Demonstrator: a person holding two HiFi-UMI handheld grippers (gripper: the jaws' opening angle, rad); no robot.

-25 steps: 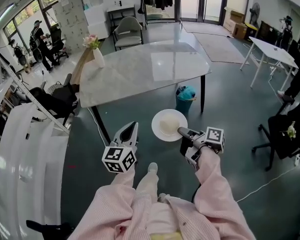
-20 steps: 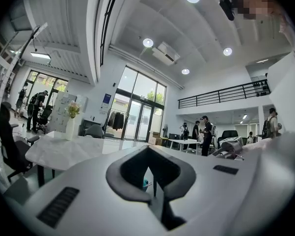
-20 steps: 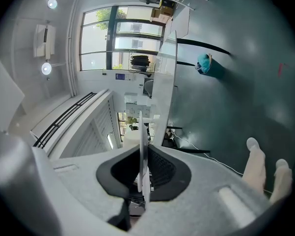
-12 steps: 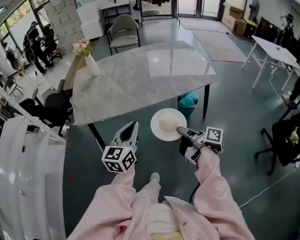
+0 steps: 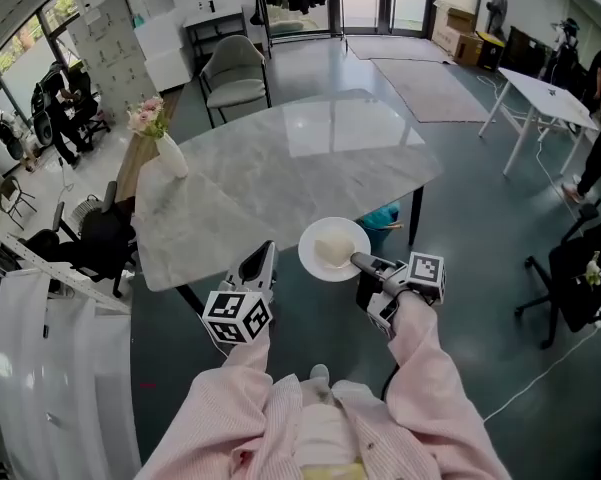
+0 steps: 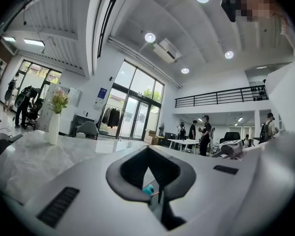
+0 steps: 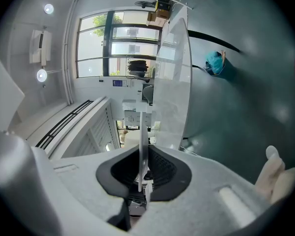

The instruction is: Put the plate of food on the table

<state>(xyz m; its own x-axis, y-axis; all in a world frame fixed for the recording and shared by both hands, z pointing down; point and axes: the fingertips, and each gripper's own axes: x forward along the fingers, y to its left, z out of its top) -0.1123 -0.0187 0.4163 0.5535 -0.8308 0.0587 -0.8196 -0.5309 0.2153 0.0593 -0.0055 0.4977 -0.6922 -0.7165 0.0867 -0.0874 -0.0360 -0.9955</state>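
- While a person stands at the near edge of a large pale marble surface [image 5: 280,168], the step in hand looks like the carry: the plate [image 5: 332,248] is in the air and not yet set down.
- The right hand-held gripper [image 5: 358,261] is clamped on the plate's near rim, holding it out flat in front of the person.
- A pale mound of food [image 5: 332,252] sits in the middle of the white plate.
- From the head view, the plate's far rim overlaps the surface's near edge, while most of the plate hangs over the dark floor [image 5: 500,318].
- From the right gripper view, the plate [image 7: 140,146] shows edge-on as a thin white line, running straight out from between the dark pads of that hand-held gripper [image 7: 142,168].
- The left hand-held gripper [image 5: 265,253] is level beside the plate, to its left, and apart from it.
- In the left gripper view, the jaws of this hand-held gripper [image 6: 149,173] sit close together with nothing between them.
- A white vase of flowers [image 5: 168,153] stands at the surface's far left, well apart from the plate.
- A teal bin [image 5: 385,215] is on the floor under the surface, just beyond the plate.
- The next move probably calls for carrying the plate forward over the bare marble and keeping it level so the food stays put.
- It would then be lowered until its base rests flat, and only then should the right jaws part.
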